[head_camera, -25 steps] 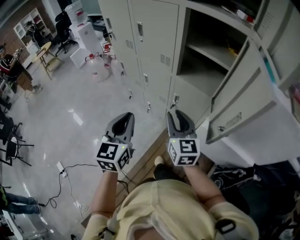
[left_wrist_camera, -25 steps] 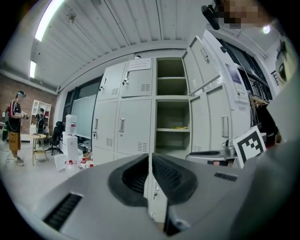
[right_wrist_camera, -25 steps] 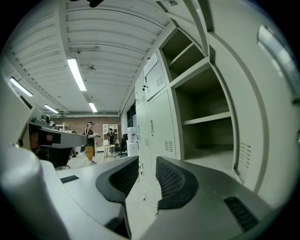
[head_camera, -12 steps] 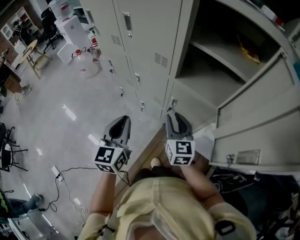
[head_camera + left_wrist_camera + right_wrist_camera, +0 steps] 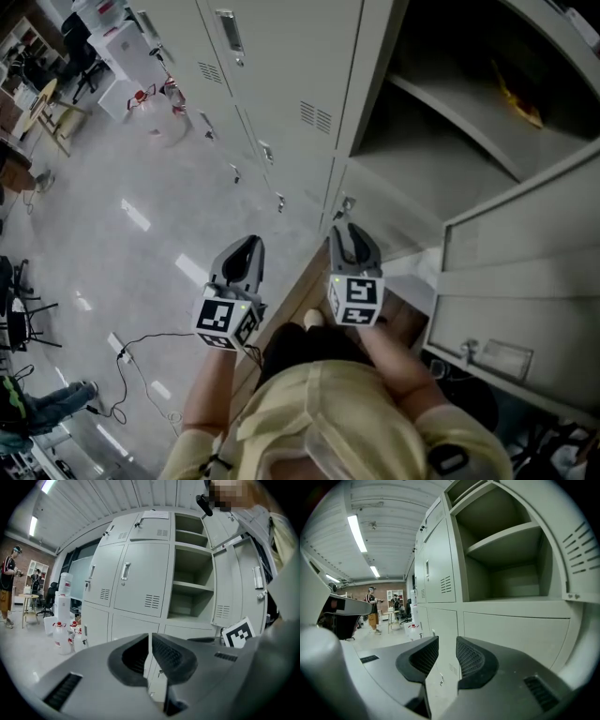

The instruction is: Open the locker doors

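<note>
Left gripper (image 5: pixel 247 244): jaws all but together, nothing between them.
Right gripper (image 5: pixel 343 230): jaws apart, empty — aimed at the lockers.
Closed lower door (image 5: pixel 398 202): at 12 o'clock of the right gripper, near.
Open door (image 5: pixel 525 272): swung outward at 3 o'clock.
Open compartment (image 5: pixel 441 122): at 1 o'clock — 1 shelf visible inside.

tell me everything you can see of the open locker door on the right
The open locker door is pale grey painted metal with folded edges. It stands swung wide out from the cabinet toward the person, baring a shelf behind it. A small handle plate sits low on it. Nothing touches it.
</note>
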The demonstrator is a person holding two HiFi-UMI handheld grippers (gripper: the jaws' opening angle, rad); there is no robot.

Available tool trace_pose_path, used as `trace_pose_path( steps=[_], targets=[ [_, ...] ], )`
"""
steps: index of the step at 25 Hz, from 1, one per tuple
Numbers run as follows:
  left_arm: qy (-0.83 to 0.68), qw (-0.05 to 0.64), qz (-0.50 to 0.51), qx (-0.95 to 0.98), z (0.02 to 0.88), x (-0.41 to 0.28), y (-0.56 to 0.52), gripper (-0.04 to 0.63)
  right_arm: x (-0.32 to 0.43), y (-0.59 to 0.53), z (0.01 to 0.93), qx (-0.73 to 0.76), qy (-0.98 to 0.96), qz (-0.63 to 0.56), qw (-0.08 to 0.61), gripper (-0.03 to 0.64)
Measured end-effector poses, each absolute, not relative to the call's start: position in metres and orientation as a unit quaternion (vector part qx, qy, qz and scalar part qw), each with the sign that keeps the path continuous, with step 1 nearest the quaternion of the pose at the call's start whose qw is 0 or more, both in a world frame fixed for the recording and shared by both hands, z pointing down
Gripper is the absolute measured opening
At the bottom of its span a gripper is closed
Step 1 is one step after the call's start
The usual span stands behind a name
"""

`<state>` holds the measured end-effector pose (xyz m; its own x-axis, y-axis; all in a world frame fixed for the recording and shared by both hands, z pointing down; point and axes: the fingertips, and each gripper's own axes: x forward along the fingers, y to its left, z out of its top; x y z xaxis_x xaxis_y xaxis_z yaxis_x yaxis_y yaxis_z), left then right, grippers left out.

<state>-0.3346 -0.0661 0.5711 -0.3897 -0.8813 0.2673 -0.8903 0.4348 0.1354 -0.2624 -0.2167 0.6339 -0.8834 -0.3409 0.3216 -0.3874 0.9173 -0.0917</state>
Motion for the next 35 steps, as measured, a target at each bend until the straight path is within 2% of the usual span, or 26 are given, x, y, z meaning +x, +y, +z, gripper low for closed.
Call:
trace_pose_path(
  steps=[35],
  targets=[
    [-0.796, 0.195, 0.038, 0.572, 0.696, -0.396, -0.126, 0.006, -0.329, -0.298, 0.791, 0.310, -0.920, 0.106, 0.213, 0.114]
  ],
)
